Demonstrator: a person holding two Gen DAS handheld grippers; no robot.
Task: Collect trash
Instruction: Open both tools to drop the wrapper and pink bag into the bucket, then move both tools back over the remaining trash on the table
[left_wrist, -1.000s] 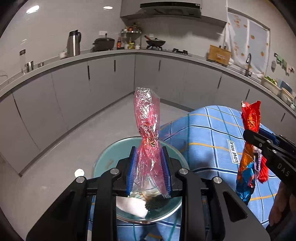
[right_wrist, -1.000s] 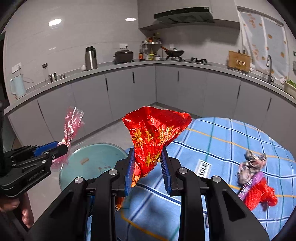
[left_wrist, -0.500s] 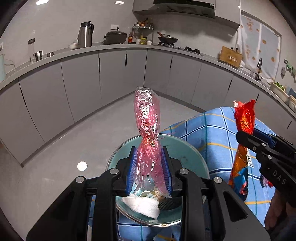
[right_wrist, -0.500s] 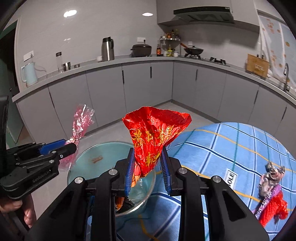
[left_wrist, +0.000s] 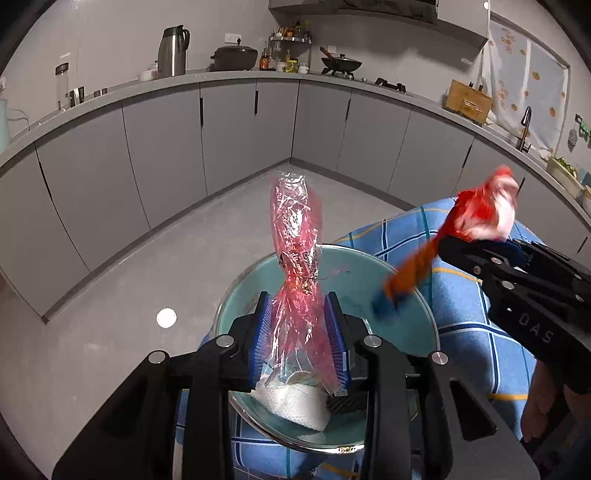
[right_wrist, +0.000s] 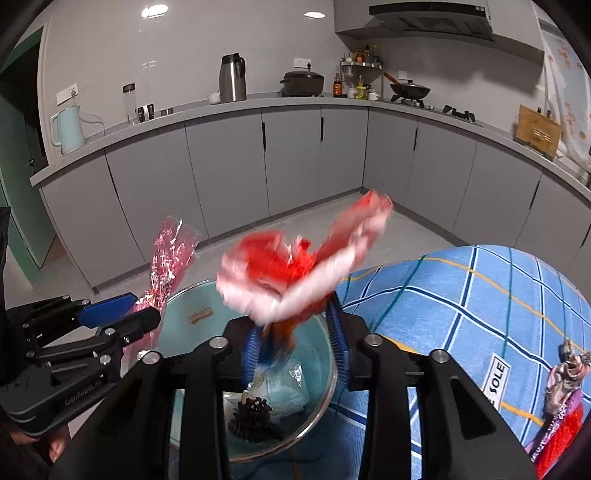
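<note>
Left hand-held gripper (left_wrist: 300, 338) clamps pink wrapper (left_wrist: 295, 266) | right hand-held gripper (right_wrist: 293, 345) spread, red wrapper (right_wrist: 295, 269) blurred | blue checked cloth (right_wrist: 480, 295), grey kitchen

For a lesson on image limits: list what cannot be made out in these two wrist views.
- Red foil wrapper, both views: motion blur hides its print and any grip.
- Glass bowl, left view: gripper bodies cover its near contents.
- Purple and red wrappers, right view: cut by the edge.
</note>
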